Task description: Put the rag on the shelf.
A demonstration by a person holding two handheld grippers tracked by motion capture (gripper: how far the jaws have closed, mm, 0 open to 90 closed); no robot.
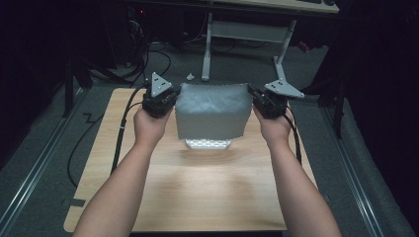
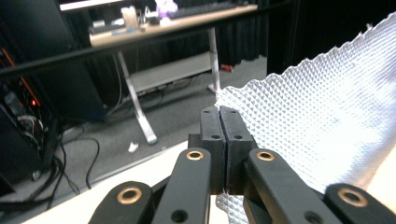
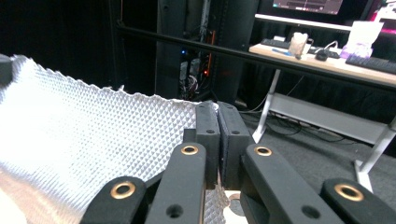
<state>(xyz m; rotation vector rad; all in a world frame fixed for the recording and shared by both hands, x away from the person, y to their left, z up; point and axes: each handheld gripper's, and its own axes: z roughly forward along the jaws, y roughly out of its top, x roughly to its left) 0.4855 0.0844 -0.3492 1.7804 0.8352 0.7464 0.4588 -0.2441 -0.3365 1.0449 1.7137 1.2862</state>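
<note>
A white waffle-textured cloth [image 1: 212, 111] hangs stretched in the air above the wooden table [image 1: 197, 187], its lower edge just over the far middle of the tabletop. My left gripper [image 1: 174, 95] is shut on the cloth's upper left corner, and my right gripper [image 1: 252, 94] is shut on its upper right corner. In the left gripper view the cloth [image 2: 322, 121] spreads to the right of the closed jaws of the left gripper [image 2: 219, 109]. In the right gripper view the cloth [image 3: 84, 135] spreads to the left of the right gripper [image 3: 217, 106].
Beyond the table's far edge stands a desk with white legs [image 1: 207, 49] on grey floor. Cables [image 1: 121, 133] trail from the grippers down both table sides. A small white scrap [image 1: 189, 76] lies on the floor behind the table.
</note>
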